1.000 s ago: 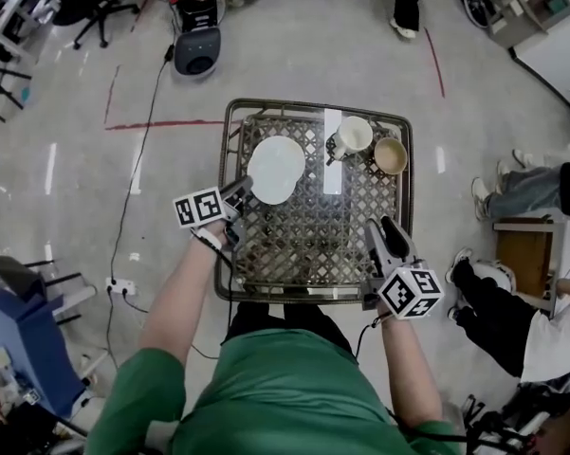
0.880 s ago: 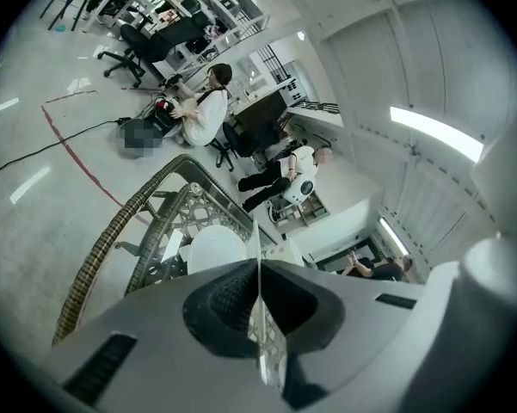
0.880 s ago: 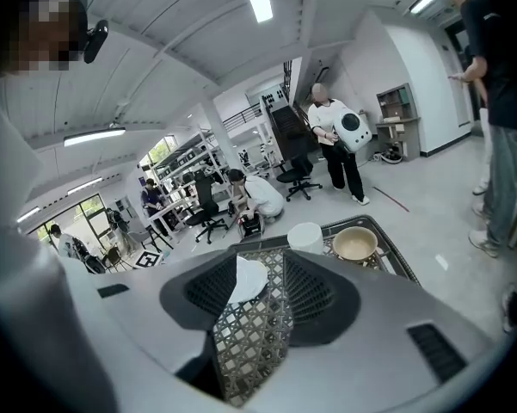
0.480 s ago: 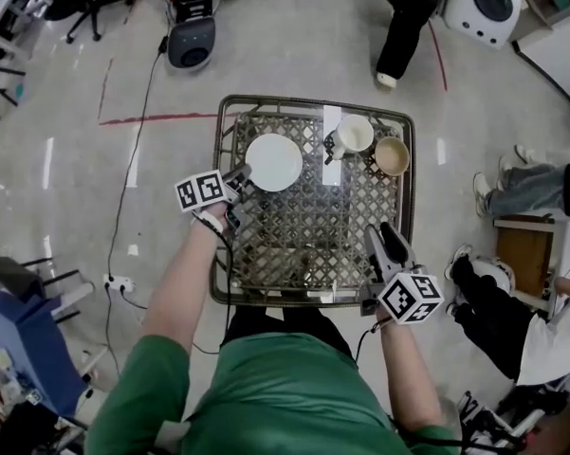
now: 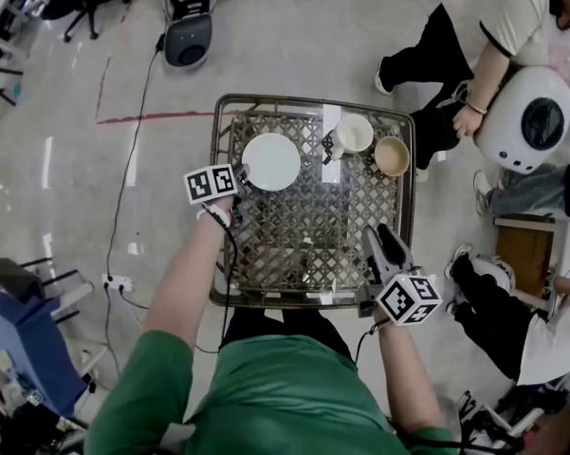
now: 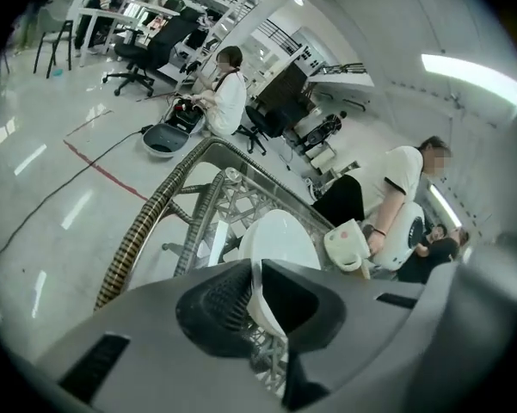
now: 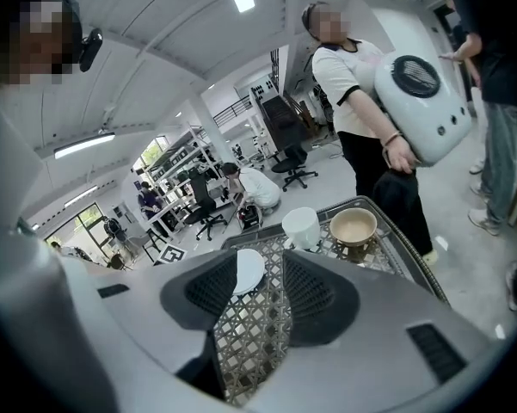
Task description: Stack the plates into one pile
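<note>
A single white plate (image 5: 271,161) lies nearly level over the far left part of the lattice table (image 5: 219,254). My left gripper (image 5: 242,172) is shut on its near rim. In the left gripper view the plate (image 6: 280,239) runs forward from between the pads of the left gripper (image 6: 256,304). Whether it rests on the table I cannot tell. My right gripper (image 5: 382,236) hovers open over the table's front right corner with nothing between its fingers. In the right gripper view the plate (image 7: 246,269) shows far off, beyond the right gripper (image 7: 262,295).
A white mug (image 5: 353,134) and a tan bowl (image 5: 392,155) stand at the table's far right. A person (image 5: 474,36) bends over a round white machine (image 5: 533,121) just past that corner. Someone's shoes (image 5: 484,197) are at the right side.
My left gripper has carried the plate lower and a little towards the table's far left, and the plate has levelled out. A person with the round white machine has come in at the upper right.
</note>
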A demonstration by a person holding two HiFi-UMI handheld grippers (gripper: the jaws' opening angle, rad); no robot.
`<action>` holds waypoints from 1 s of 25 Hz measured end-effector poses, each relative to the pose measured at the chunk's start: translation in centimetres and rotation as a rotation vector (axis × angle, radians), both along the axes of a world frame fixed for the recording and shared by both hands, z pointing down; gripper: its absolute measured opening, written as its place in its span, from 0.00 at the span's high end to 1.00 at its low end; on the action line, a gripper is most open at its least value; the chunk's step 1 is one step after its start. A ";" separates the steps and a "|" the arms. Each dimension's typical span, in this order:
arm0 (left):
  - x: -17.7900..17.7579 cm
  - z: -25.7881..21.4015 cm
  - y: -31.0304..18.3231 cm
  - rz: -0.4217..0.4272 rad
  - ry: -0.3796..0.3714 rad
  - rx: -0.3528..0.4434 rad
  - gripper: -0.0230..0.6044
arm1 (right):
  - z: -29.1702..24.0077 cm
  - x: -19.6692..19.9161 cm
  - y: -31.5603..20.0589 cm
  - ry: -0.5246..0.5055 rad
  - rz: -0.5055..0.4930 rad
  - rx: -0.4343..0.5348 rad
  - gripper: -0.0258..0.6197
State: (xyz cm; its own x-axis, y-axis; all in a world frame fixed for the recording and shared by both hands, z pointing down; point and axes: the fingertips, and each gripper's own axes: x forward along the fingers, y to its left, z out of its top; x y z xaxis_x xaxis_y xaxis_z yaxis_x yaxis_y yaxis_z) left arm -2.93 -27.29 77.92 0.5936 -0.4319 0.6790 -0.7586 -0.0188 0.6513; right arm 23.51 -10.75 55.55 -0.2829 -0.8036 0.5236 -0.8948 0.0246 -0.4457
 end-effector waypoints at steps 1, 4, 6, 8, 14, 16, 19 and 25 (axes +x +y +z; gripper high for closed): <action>-0.1 0.2 0.0 0.014 -0.038 0.001 0.91 | 0.0 0.0 0.0 0.000 0.001 -0.001 0.68; 0.0 0.5 0.1 0.081 -0.159 0.032 0.89 | 0.2 0.1 -0.1 -0.001 0.003 -0.002 0.68; 0.5 0.5 0.2 0.159 -0.226 0.068 0.82 | 0.2 0.1 -0.2 -0.006 0.002 0.001 0.68; 0.8 0.5 0.4 0.250 -0.300 0.105 0.67 | 0.1 -0.1 -0.3 -0.009 -0.002 0.006 0.68; 0.1 -2.2 0.5 0.319 -0.422 0.229 0.62 | -0.4 -1.4 -0.5 0.008 -0.028 0.031 0.68; -0.4 -4.3 0.3 0.299 -0.436 0.281 0.62 | -0.9 -1.9 -1.0 0.021 -0.045 0.049 0.68; -1.0 -8.1 0.1 0.262 -0.429 0.364 0.62 | -1.8 -2.8 -2.2 0.043 -0.070 0.086 0.69; -0.7 -18.0 1.4 0.199 -0.355 0.561 0.63 | -5.0 -4.1 -4.5 0.155 -0.100 0.174 0.71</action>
State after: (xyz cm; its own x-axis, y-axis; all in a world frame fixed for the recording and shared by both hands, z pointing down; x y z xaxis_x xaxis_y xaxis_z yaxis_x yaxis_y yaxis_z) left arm -3.66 -25.93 59.91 0.4814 -0.6803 0.5527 -0.8711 -0.4412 0.2156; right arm 19.45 -15.27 50.58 -0.2923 -0.8574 0.4235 -0.9416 0.1805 -0.2844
